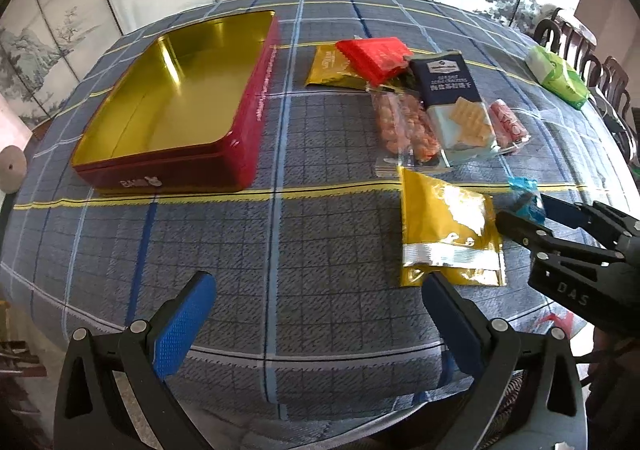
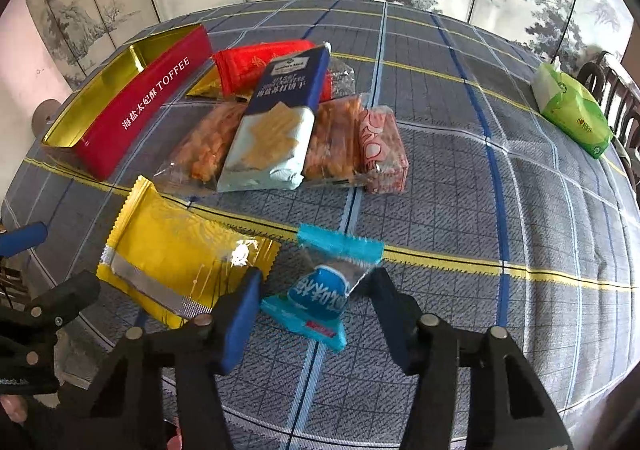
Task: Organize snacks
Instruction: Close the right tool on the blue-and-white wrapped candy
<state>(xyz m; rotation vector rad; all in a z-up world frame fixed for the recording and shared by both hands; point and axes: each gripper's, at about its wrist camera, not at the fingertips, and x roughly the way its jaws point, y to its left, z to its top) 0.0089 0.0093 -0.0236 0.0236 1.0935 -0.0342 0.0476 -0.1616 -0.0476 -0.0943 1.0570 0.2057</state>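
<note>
Counter (image 1: 320, 330) under a quilted grey plaid cloth. Rectangular red tin (image 1: 248, 117), gold metallic inside, sits far left. Mid-counter pile: navy cracker pack (image 2: 276, 121) on top of clear bags of orange snacks (image 2: 204, 149). Glossy yellow foil pouch (image 2: 176, 262) lies flat nearby. Left gripper (image 1: 316, 318) spread wide, holding nothing. Right gripper (image 2: 316, 302) spread, fingers either side of the crinkly blue-and-clear packet (image 2: 320, 298); contact unclear.
</note>
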